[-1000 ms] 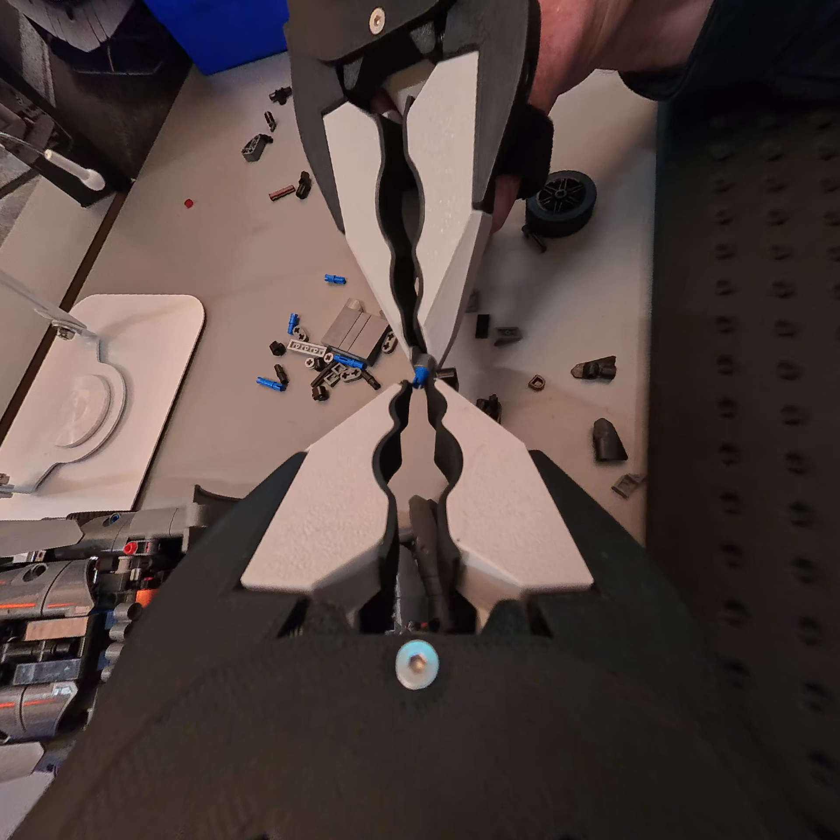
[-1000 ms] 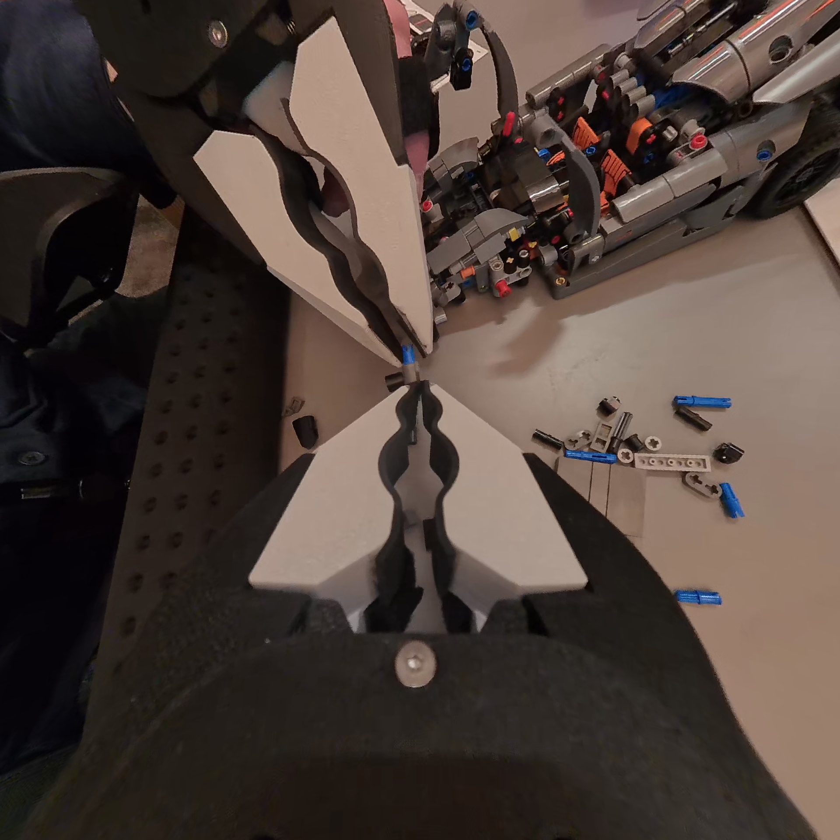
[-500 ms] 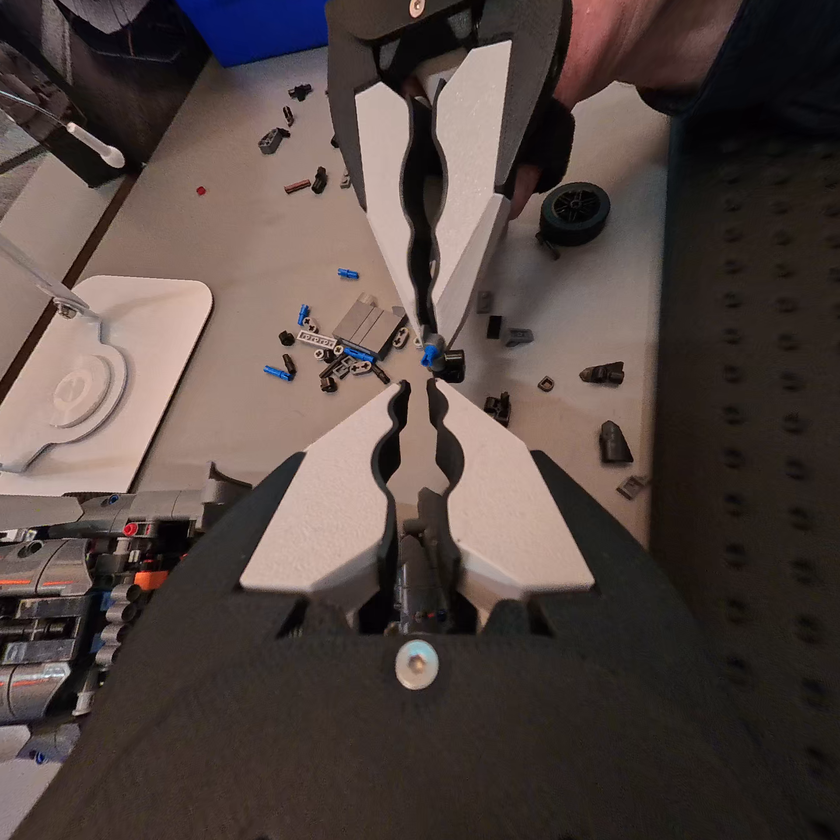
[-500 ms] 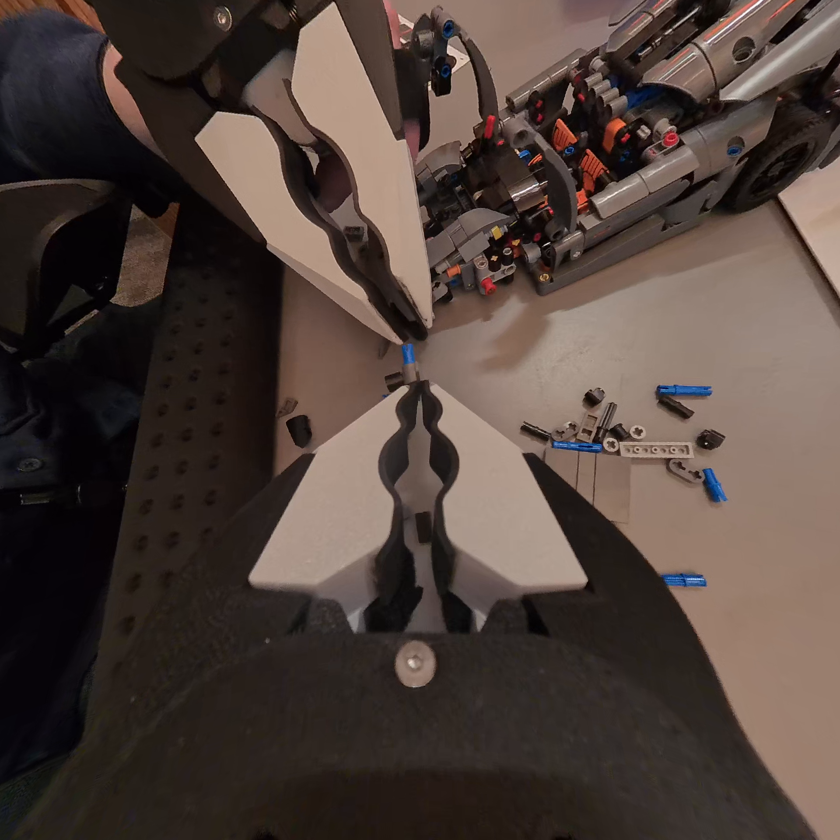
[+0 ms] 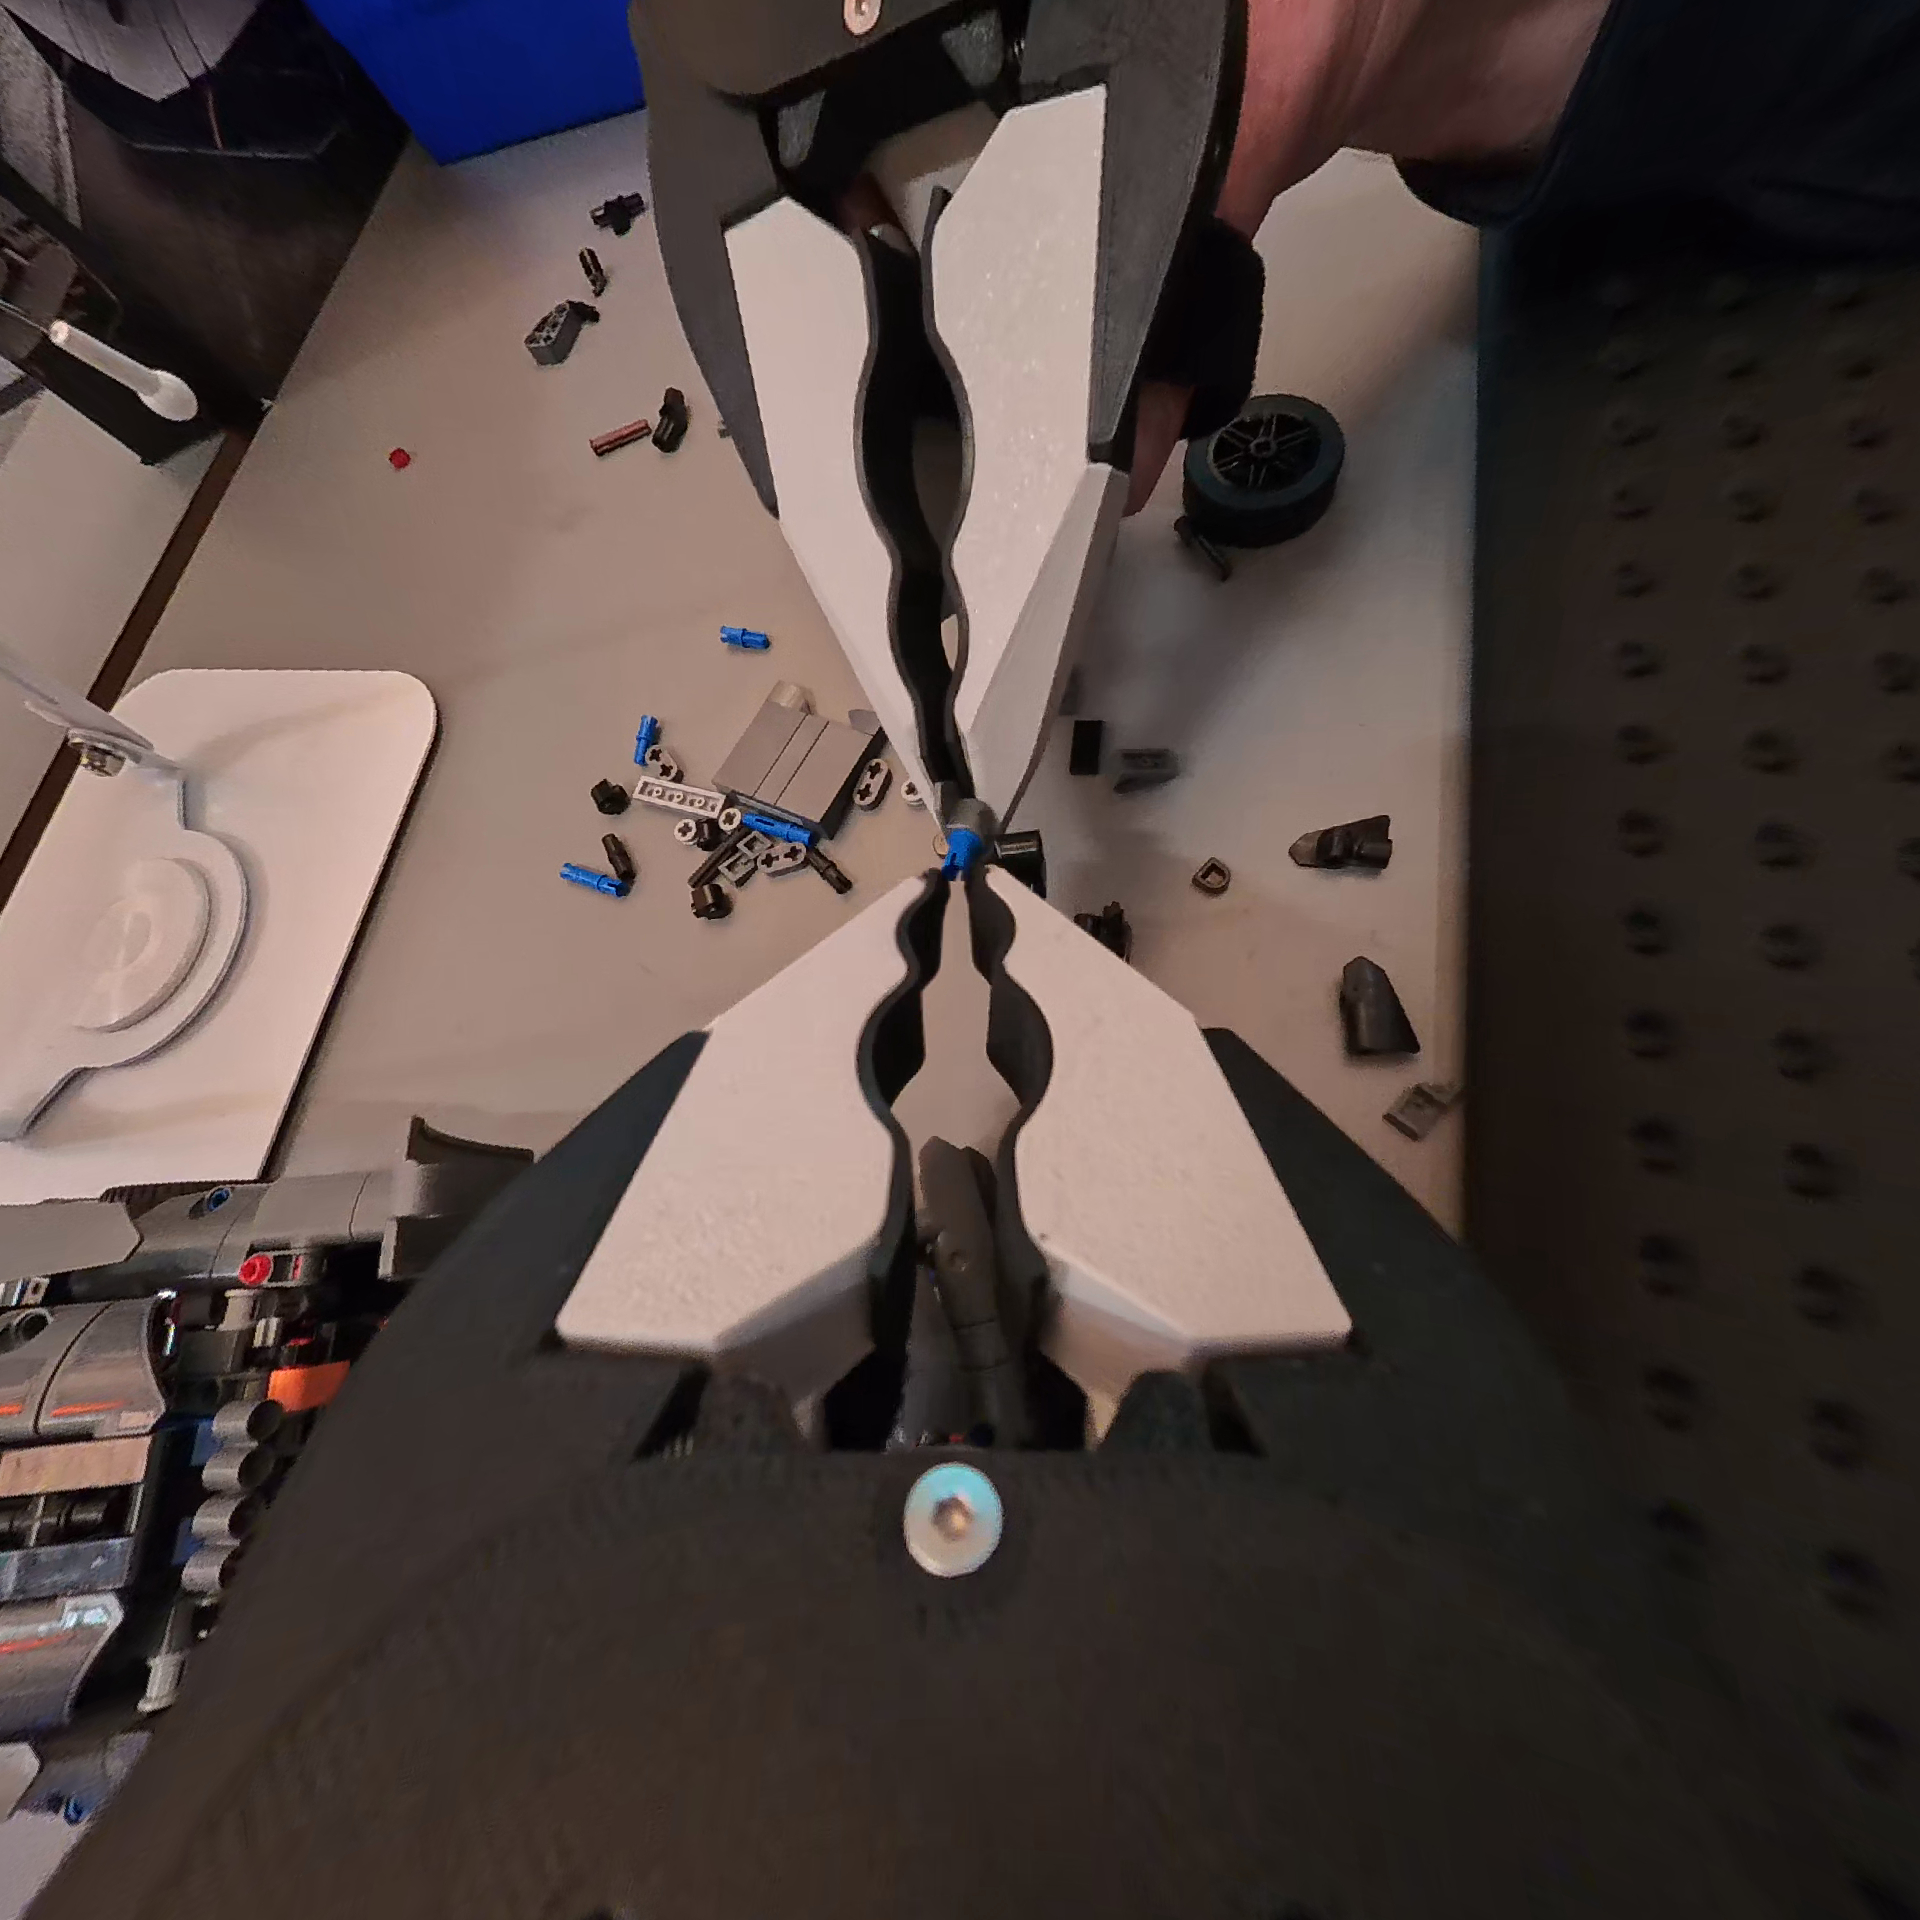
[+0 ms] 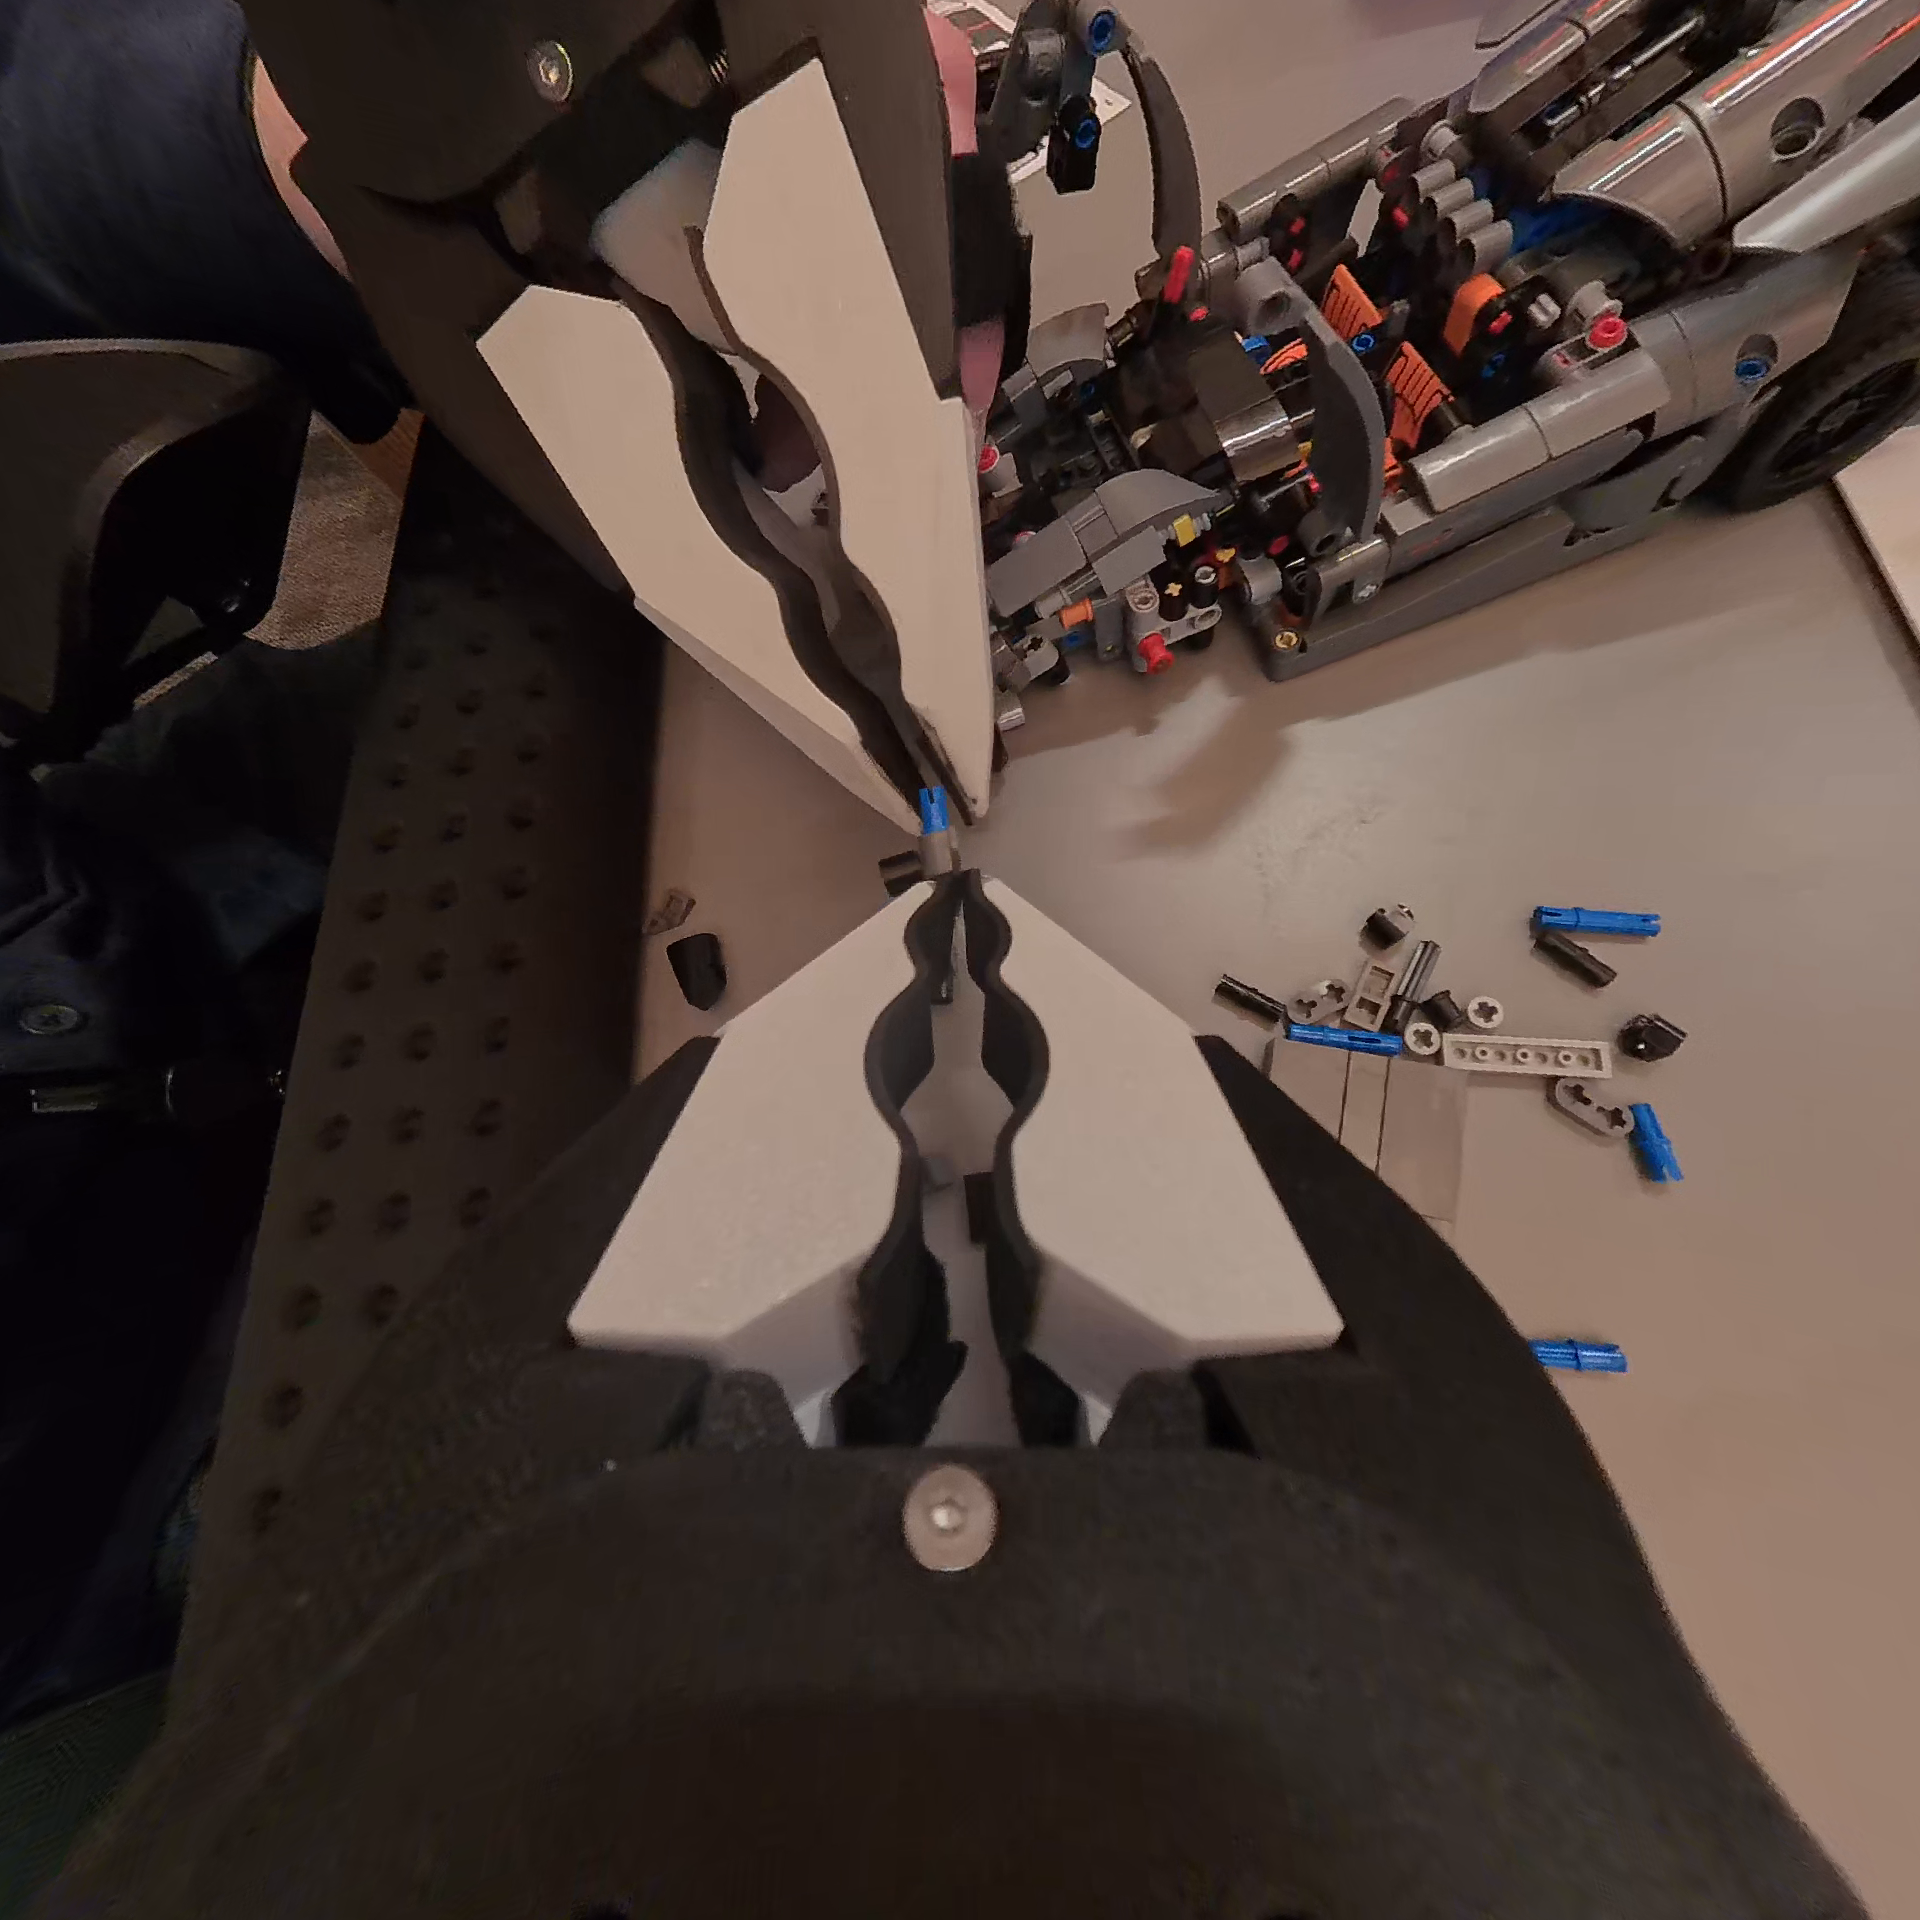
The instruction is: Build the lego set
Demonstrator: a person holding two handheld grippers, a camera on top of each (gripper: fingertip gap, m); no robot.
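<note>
Pin (image 5: 958, 850) location?

— Blue pin, held in the air above the counter (image 5: 499, 582), between the two tips. Its long axis runs tip to tip.

— Which jaws grip what?

— Right gripper (image 6: 948, 883): jaws closed on a grey bush (image 6: 940, 854) with a black stub on its left; the pin's near end sits in that bush. Left gripper (image 5: 948, 885): jaws nearly closed at the pin's free end. A firm grip there cannot be confirmed.

— Next move?

— Judgement: press along the pin axis, tips kept in line. The left gripper is nearer the free end. The car (image 6: 1455, 395) stands far right, well apart.
</note>
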